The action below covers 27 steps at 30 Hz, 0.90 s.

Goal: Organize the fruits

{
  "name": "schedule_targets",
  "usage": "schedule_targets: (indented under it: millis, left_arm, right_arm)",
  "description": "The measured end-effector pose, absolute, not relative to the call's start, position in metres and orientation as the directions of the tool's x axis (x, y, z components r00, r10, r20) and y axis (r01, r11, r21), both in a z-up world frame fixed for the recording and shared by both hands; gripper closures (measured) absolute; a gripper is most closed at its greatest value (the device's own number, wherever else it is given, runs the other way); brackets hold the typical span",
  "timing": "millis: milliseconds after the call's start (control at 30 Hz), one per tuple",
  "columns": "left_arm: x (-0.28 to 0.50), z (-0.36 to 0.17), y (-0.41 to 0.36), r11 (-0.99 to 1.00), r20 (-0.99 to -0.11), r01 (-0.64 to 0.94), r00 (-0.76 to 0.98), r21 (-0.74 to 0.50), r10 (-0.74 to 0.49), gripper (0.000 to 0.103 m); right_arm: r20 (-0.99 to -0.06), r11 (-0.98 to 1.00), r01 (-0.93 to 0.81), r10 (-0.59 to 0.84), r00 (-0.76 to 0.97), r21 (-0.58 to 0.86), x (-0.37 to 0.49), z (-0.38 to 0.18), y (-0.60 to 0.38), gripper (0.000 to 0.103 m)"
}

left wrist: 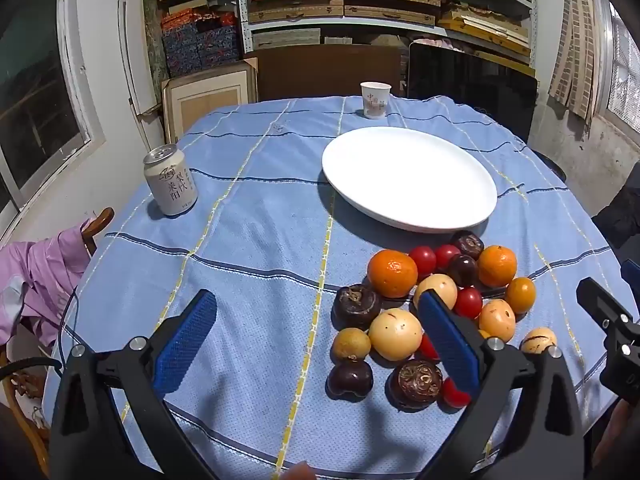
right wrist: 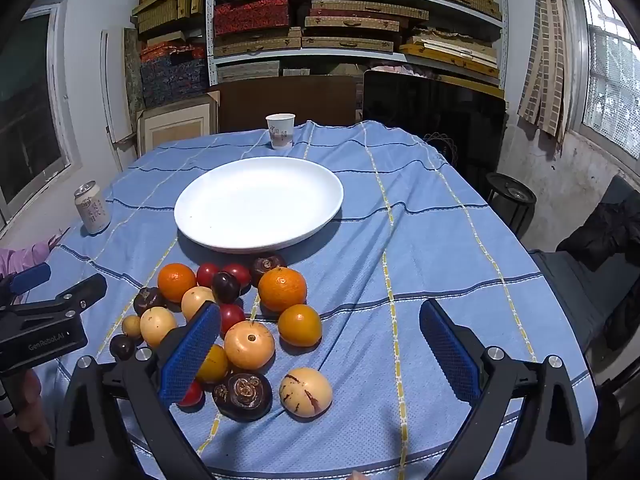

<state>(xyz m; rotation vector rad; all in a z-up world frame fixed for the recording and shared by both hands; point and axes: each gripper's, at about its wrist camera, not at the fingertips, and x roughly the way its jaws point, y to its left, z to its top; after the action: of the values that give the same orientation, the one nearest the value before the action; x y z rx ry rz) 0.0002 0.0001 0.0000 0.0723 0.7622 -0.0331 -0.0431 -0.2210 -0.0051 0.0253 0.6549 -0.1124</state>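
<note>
Fruits, round smooth loose pile (right wrist: 240, 320) lower left, likely roll; grip widest girth; both blue-padded grippers (left wrist: 316, 336) (right wrist: 320, 340) released, empty.

One plate (right wrist: 256, 236), one cup (right wrist: 280, 130), one can (right wrist: 92, 208). Three oranges (right wrist: 282, 289), four pale yellow fruits (right wrist: 249, 345), about five cherry tomatoes (right wrist: 207, 274), five dark brown fruits (right wrist: 242, 396). Two grippers (left wrist: 316, 344).

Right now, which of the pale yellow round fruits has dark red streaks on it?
The streaked pale fruit lying alone at the near edge of the pile, right of the dark brown fruit. The other pale ones, like the plain pale fruit, show only small specks.
</note>
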Motion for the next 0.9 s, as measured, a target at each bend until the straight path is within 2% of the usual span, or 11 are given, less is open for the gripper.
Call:
schedule_targets:
  millis: [900]
  left_arm:
    - [-0.0046,-0.0011,-0.0008,0.996,-0.686,0.056,0.728,0.066,0.005,0.004]
  right_arm:
    - [-0.611,0.994,0.106,-0.091,0.786,-0.012,-0.0466,-0.0090,-0.2163,0.003]
